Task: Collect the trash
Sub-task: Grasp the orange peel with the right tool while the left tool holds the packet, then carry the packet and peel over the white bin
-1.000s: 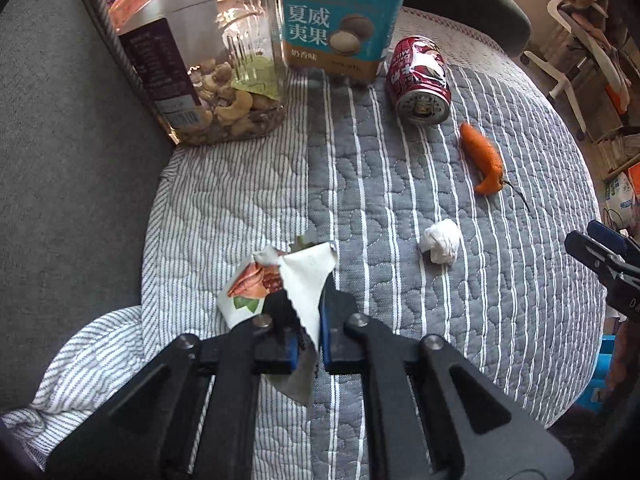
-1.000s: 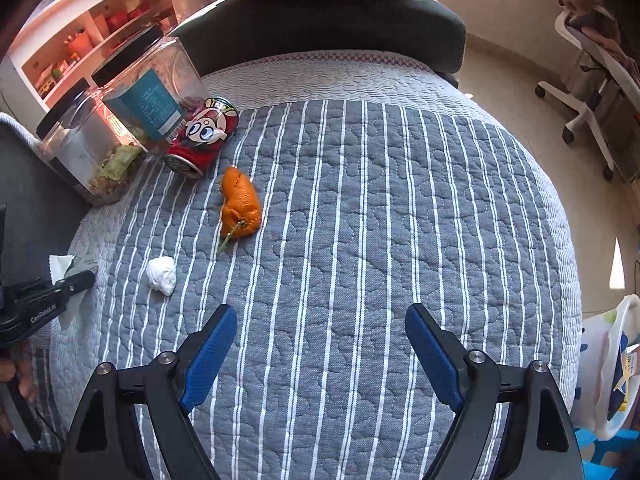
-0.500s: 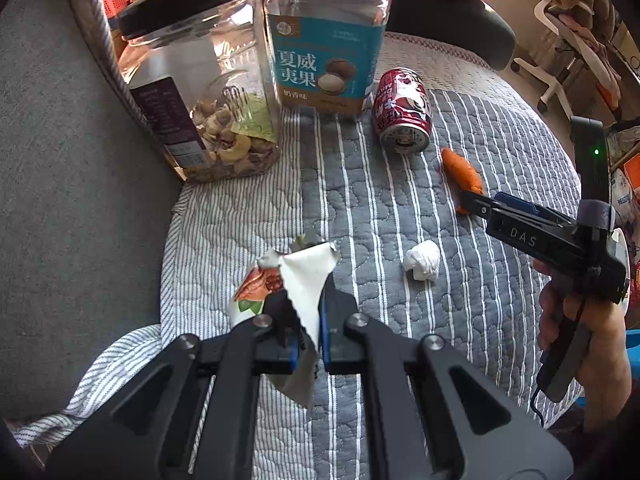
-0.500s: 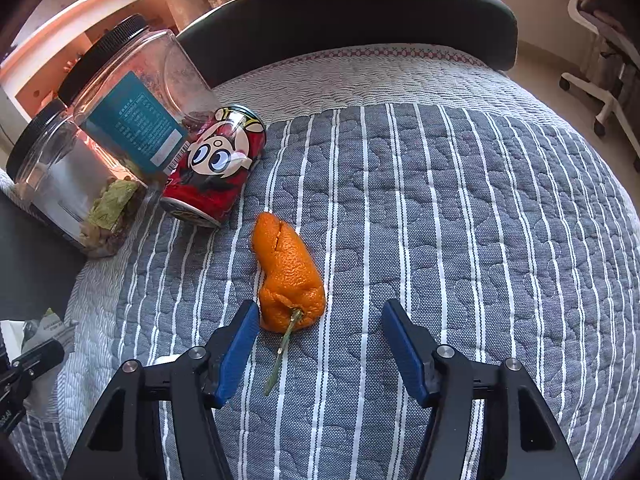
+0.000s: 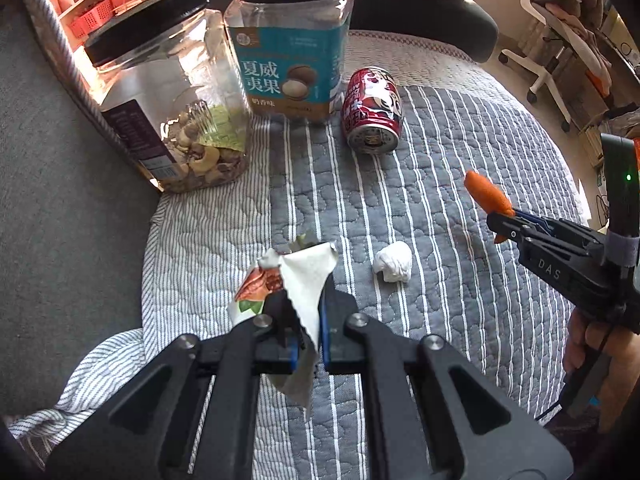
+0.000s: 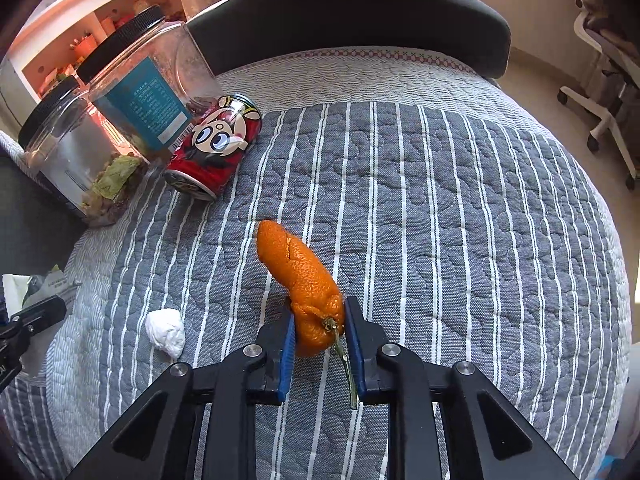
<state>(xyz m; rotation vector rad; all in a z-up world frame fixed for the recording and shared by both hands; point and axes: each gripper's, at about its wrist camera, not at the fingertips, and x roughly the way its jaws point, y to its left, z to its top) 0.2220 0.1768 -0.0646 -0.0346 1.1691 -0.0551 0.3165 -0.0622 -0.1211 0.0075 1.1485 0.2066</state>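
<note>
My left gripper (image 5: 308, 308) is shut on a torn white snack wrapper (image 5: 304, 276) and holds it just above the striped quilt (image 5: 420, 184). An orange peel (image 6: 300, 268) with a green stem lies mid-quilt. My right gripper (image 6: 318, 320) is closing tight on its stem end, and both blue pads press on the peel. From the left wrist view the peel (image 5: 486, 194) sticks up out of the right gripper (image 5: 504, 220). A crumpled white tissue ball (image 5: 394, 266) lies loose between the two grippers. A red drink can (image 5: 372, 110) lies on its side by the jars.
Two clear plastic jars with black lids, one with nuts (image 5: 168, 100) and one with a teal label (image 5: 288, 40), stand at the quilt's far left. A dark cushioned backrest (image 6: 360, 16) rises behind. The quilt drops off to the floor at right, where a white chair base (image 6: 600, 112) stands.
The right gripper came down over the orange peel and its jaws closed on the stem end. The left gripper rose slightly with the wrapper still in it.
</note>
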